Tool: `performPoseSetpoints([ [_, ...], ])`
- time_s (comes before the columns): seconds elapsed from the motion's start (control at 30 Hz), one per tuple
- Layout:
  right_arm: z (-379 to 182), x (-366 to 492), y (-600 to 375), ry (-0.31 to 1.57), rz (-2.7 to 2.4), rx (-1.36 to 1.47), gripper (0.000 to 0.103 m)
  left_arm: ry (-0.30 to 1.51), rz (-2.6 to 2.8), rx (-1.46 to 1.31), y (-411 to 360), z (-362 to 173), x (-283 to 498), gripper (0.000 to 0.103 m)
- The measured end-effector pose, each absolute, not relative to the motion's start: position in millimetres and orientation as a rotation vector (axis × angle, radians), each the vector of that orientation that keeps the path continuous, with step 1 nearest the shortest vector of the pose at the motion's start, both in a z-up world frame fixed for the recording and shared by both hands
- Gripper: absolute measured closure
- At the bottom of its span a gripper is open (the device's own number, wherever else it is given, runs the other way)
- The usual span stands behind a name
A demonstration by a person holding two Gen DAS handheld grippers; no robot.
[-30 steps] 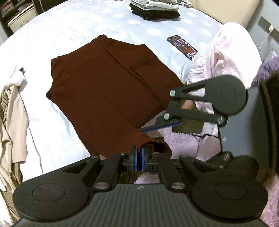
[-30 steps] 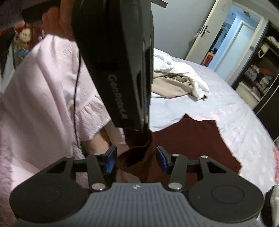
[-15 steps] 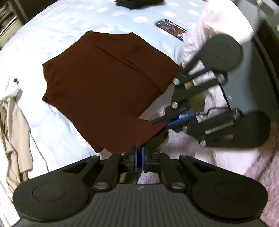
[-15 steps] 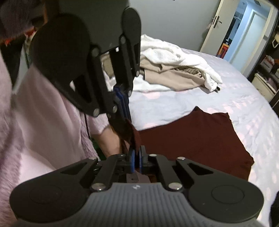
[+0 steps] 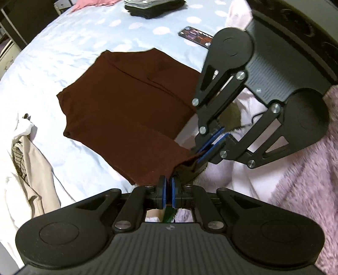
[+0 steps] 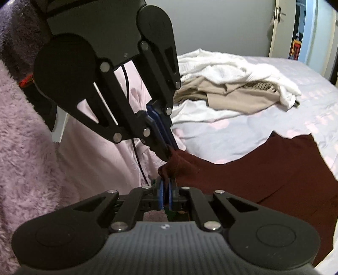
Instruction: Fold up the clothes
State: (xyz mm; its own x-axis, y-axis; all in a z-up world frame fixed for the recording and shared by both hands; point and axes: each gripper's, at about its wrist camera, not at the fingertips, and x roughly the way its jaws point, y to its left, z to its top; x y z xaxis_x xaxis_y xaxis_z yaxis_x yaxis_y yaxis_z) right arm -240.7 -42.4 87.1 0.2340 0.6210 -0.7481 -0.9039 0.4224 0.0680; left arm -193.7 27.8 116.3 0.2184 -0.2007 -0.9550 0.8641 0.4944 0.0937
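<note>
On the bed [image 5: 63,48], at its far left edge, a heap of white and beige clothes [image 5: 23,152] lies crumpled on the pale blue sheet. To the right of it my dark maroon garment [image 5: 131,105] is spread mostly flat across the middle of the bed, its near corner lifted off the sheet. My left gripper [image 5: 168,186] is clamped on that raised hem, blue pads pressed together with the cloth pinched between them. Just beside it, further right, my right gripper [image 5: 208,148] is likewise closed tight on the same edge of the garment, so the fabric bunches in a short fold between the two. Beyond the garment, toward the far side, a folded stack of dark and light clothes [image 5: 154,8] sits on the sheet, and a phone [image 5: 195,36] lies face up to its right. At the far right, pink fleece [image 5: 306,190] and a paler pink fabric [image 5: 243,175] fill the edge of the view.
</note>
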Motion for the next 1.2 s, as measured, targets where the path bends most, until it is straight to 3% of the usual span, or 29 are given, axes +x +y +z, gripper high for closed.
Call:
performPoseSetpoints([
  [0.33, 63.9, -218.4, -49.2, 0.856, 1.036, -0.411, 0.097, 1.208, -0.878, 0.768, 27.8, 69.7, -184.7, 0.1],
  [0.57, 64.2, -172.8, -61.8, 0.845, 0.99, -0.391, 0.097, 1.145, -0.878, 0.771, 26.6, 71.2, -159.9, 0.1],
  [1.2, -0.3, -32.7, -76.1, 0.934, 0.917, -0.264, 0.097, 1.077, -0.887, 0.55, 41.9, 19.0, -10.8, 0.1],
])
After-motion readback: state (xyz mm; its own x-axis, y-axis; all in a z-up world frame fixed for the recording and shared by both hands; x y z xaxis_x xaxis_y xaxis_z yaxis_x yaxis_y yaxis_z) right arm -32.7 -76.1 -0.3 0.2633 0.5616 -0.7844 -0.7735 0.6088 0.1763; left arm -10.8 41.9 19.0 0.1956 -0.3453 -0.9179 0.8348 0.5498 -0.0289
